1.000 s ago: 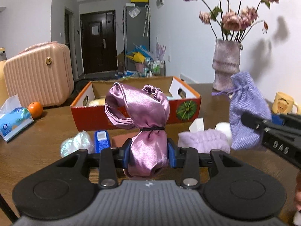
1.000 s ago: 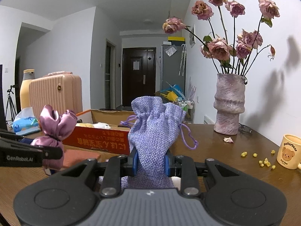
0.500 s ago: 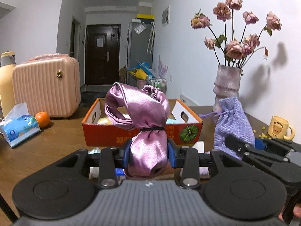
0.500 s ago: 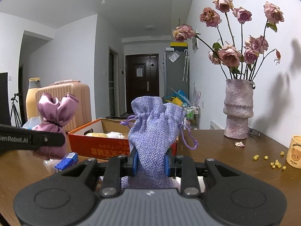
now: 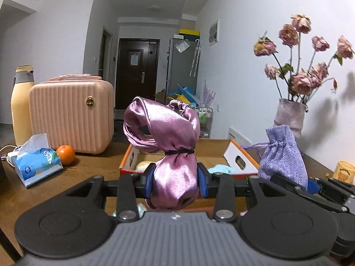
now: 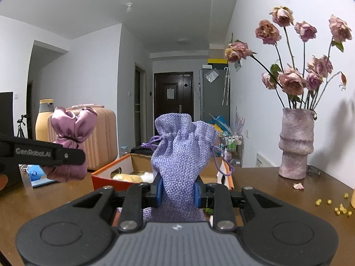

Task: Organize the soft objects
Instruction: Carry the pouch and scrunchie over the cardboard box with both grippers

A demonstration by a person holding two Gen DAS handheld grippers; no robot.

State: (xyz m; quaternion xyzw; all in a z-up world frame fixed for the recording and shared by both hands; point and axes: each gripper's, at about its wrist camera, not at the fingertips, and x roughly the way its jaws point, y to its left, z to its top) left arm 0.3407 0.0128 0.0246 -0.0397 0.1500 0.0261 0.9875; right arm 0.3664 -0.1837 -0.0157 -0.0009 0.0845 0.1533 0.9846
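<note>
Cardboard box (image 5: 235,153) rim below pouches

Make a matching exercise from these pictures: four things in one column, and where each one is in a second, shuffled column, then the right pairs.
Things:
1. pink satin bundle
2. purple drawstring pouch
3. orange
4. dried roses

Places:
A. in the vase
B. between the right gripper's jaws
C. on the table beside the tissue pack
D. between the left gripper's jaws

Pairs: 1-D, 2-B, 3-C, 4-A
</note>
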